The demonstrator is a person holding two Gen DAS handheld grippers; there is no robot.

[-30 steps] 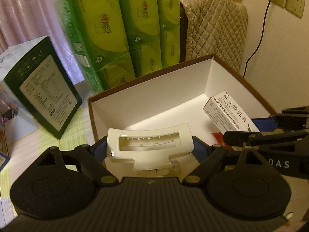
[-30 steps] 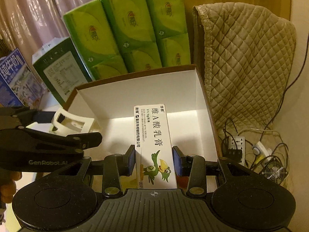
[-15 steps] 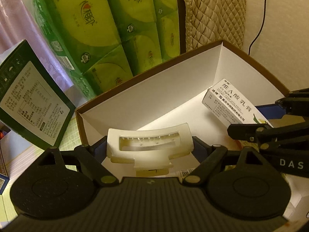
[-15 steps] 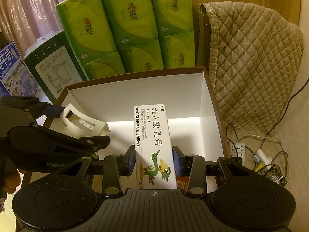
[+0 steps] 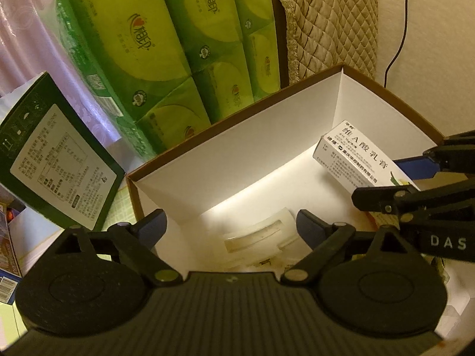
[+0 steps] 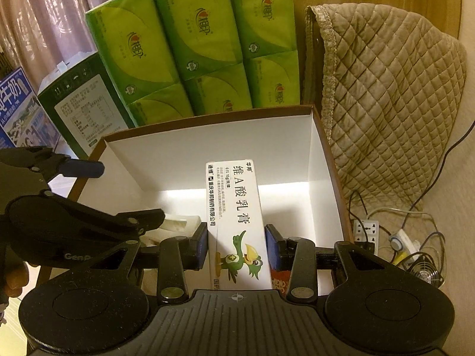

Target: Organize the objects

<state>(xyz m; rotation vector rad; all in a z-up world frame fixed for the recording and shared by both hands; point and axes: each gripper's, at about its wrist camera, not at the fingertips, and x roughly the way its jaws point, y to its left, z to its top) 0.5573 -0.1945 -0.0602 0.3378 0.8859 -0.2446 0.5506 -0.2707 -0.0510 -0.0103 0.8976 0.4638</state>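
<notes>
A brown-rimmed cardboard box [image 5: 237, 154] with white walls [image 6: 207, 151] lies below both grippers. My left gripper [image 5: 230, 225] is open over its left part; the white hair claw clip [image 5: 261, 234] lies loose on the box floor beneath it, a corner of the clip [image 6: 181, 222] showing in the right wrist view. My right gripper [image 6: 236, 247] is shut on a white ointment carton [image 6: 234, 216] printed with a green bird, held over the box's right half; the carton [image 5: 356, 160] also shows in the left wrist view.
Green tissue packs [image 6: 196, 44] are stacked behind the box. A dark green carton [image 5: 50, 160] leans at the left, a blue milk carton [image 6: 17, 109] beside it. A quilted cover [image 6: 386, 89] drapes at the right, with a power strip and cables [image 6: 386, 237] below.
My left gripper has opened and let go of the hair clip, which dropped onto the box floor. Both grippers moved further over the box; the right still grips the carton.
</notes>
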